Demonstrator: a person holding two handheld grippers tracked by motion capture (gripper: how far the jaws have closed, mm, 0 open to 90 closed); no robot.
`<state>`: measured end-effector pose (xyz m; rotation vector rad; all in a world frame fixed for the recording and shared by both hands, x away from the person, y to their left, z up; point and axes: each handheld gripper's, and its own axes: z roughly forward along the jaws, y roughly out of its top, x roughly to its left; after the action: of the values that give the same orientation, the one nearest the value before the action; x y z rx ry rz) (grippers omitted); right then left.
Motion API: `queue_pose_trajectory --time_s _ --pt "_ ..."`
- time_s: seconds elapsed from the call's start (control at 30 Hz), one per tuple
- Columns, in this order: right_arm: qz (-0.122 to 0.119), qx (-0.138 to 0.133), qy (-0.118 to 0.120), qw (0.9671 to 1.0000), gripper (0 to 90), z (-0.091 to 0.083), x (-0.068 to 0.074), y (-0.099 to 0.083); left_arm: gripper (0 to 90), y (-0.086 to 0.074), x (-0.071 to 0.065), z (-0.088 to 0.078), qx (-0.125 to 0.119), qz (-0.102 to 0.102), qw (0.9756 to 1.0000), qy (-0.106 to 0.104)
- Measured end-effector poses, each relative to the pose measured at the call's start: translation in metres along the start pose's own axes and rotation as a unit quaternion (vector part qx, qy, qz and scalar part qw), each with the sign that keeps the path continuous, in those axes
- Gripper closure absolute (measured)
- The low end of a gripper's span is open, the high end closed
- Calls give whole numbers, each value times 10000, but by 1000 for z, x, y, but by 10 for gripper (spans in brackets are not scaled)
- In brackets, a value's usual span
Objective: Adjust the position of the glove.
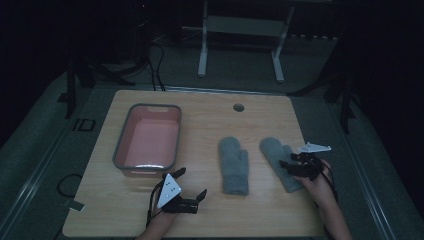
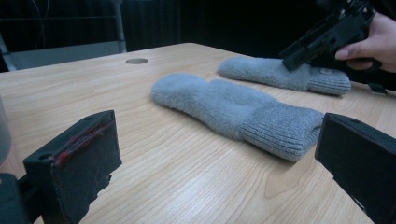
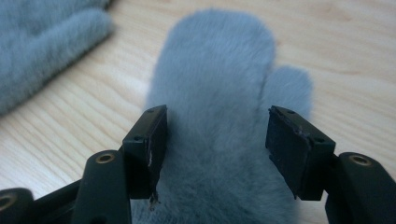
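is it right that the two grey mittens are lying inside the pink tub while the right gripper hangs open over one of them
Not quite: the two grey mittens lie on the bare table, right of the pink tub, as the high view shows. The right gripper does hang open over one.

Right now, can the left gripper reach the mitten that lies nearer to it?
Probably yes: the left gripper is open, and bare table lies between it and the near mitten, cuff toward it.

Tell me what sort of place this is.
Probably a lab or recording room, kept dark. A plain wooden table with a cable hole stands on grey floor, loose cables trail behind it, and a white desk frame stands beyond. Two mittens and a tub look laid out for practice.
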<state>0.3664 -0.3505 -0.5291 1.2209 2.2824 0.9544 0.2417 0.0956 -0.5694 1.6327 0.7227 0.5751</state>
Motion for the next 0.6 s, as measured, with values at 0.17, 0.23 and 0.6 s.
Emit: queue_pose_trajectory --time_s 0.17,0.23,0.6 --pt "-211 209 57 9995 499 12 1 -10 2 0 0 0 0 1 10000 -2" --pt "-181 238 128 9995 599 12 1 -10 2 0 0 0 3 5 10000 -1" --pt "635 -37 -646 9959 818 2 25 -5 2 0 0 0 3 -10 10000 4"
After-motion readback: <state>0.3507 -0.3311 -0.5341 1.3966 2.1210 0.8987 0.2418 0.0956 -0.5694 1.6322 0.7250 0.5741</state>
